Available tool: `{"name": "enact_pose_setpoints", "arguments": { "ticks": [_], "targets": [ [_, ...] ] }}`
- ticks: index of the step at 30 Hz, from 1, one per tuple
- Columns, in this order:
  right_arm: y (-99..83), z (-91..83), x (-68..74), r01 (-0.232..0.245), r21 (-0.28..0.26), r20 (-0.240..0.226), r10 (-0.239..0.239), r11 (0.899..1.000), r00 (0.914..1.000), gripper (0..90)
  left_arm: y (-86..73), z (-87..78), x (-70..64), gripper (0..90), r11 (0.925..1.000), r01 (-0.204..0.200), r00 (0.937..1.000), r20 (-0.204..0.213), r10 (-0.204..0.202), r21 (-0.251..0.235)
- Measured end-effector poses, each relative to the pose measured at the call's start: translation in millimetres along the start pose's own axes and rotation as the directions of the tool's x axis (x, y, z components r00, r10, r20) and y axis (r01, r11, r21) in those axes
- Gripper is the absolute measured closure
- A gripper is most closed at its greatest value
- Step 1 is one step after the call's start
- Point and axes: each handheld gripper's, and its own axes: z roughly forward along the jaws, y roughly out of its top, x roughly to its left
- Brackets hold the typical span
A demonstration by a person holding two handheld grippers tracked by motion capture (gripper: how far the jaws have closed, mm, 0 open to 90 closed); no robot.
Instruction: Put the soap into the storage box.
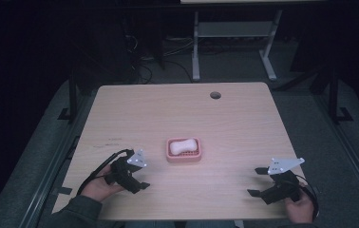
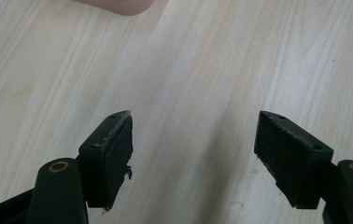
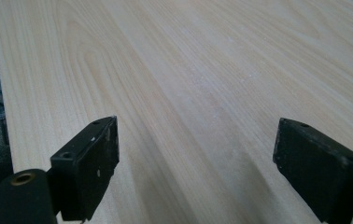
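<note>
Near the table's (image 1: 244,118) front edge, the left gripper (image 1: 137,183) and right gripper (image 1: 258,183) rested with jaws spread wide, holding nothing. The soap (image 1: 183,145) lay in its pink dish (image 1: 184,158) mid-table, nearer the left gripper. A slow, level approach looked best; bare wood lay all around.

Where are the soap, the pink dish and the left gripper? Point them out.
soap (image 1: 184,145), high view, middle of the bar.
pink dish (image 1: 183,159), high view, near rim.
left gripper (image 2: 193,140), left gripper view, midway between its fingertips.
</note>
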Motion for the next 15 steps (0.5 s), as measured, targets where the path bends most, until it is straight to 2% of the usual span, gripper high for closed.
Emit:
{"name": "enact_pose_setpoints", "arguments": {
  "ticks": [4, 9, 12, 15],
  "targets": [
    [-0.2, -0.1, 0.3, 0.002, 0.0, -0.001, -0.002, 1.0, 1.0, 14.1, -5.5, -1.2, -4.4, 27.7, 0.9999, 0.004, 0.9999, -0.01, -0.004, -0.009],
    [0.0, -2.1, 0.6, 0.007, -0.007, 0.0, -0.007, 1.0, 1.0, 14.1, -14.7, -3.3, -9.3, 27.7, 0.9992, 0.031, 0.9992, -0.026, -0.032, -0.026],
    [0.1, -3.2, 1.3, 0.01, -0.009, -0.002, -0.01, 1.0, 0.9999, 14.1, -19.4, -2.7, -12.3, 27.6, 0.9991, 0.04, 0.9986, -0.034, -0.041, -0.015],
    [0.1, -3.9, 1.5, 0.014, -0.015, -0.002, -0.014, 1.0, 0.9999, 14.0, -22.6, -5.0, -15.3, 27.3, 0.9984, 0.051, 0.998, -0.035, -0.052, -0.024]
  ]
}}
